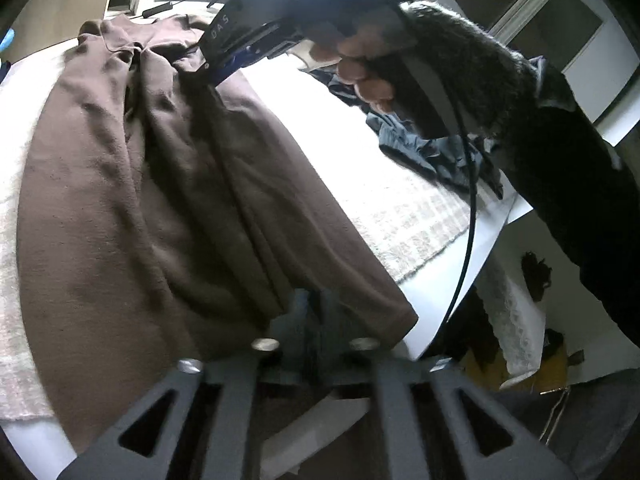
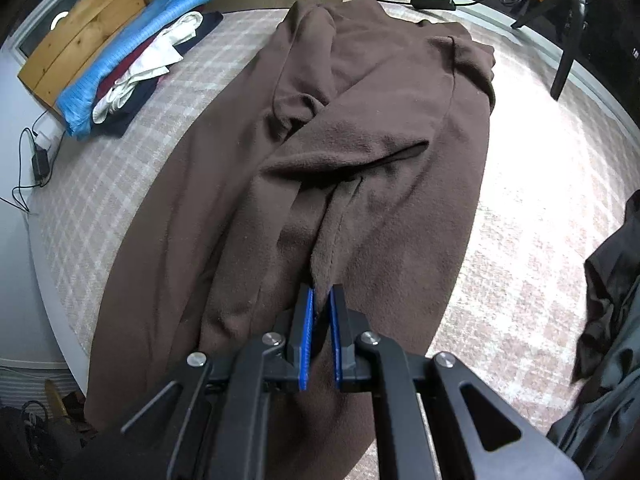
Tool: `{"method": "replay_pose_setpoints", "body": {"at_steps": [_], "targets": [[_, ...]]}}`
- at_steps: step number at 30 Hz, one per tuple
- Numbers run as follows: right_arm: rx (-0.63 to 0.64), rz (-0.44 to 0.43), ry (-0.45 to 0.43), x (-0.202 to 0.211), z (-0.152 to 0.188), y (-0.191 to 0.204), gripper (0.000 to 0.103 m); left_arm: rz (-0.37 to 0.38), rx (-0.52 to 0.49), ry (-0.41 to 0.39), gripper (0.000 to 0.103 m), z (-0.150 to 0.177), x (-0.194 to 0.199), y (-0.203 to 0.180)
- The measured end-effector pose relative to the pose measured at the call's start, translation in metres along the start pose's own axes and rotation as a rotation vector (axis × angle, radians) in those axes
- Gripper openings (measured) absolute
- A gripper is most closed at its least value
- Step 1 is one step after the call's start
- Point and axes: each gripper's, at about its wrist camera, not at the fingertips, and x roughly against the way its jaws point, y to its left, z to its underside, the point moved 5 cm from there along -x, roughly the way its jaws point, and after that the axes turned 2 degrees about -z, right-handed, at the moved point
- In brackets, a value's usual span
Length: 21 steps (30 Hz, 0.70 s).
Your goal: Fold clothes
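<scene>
A brown fleece garment (image 1: 120, 200) lies lengthwise on the bed, bunched into long folds down its middle. In the left wrist view my left gripper (image 1: 314, 308) sits low over the garment's near hem, its dark fingers a little apart, with no cloth seen pinched between them. At the far end of the garment a hand (image 1: 360, 68) holds my right gripper (image 1: 208, 74), which points steeply down. In the right wrist view the right gripper (image 2: 321, 304) has its blue pads shut on a raised seam fold of the brown garment (image 2: 360, 140).
The bed has a pale checked cover (image 2: 120, 180). A pile of folded clothes (image 2: 132, 60) with a blue item on top lies by the wooden headboard (image 2: 80, 36). Dark grey-blue clothes (image 1: 432, 148) are heaped on the other side. A black cable (image 1: 468, 220) hangs from the right gripper.
</scene>
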Motion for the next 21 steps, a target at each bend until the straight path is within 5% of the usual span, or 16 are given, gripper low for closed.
{"method": "replay_pose_setpoints", "body": {"at_steps": [6,8,11,17,21], "targets": [[0.022,0.018,0.028,-0.006,0.003,0.008,0.017,-0.111,-0.107,0.027,0.028,0.004,-0.021,-0.01],[0.031,0.019,0.026,-0.009,0.004,0.008,0.018,-0.123,-0.119,0.029,0.005,0.003,-0.021,-0.01],[0.031,0.004,0.002,-0.005,0.004,0.006,0.007,-0.116,-0.114,0.03,0.004,0.0,-0.016,-0.009],[0.034,-0.071,-0.083,0.027,0.001,0.009,0.007,-0.097,-0.104,-0.079,0.004,-0.005,0.037,-0.015],[0.054,-0.08,-0.075,0.02,-0.002,0.021,0.007,-0.112,-0.106,-0.063,0.005,0.0,0.034,-0.008]]}}
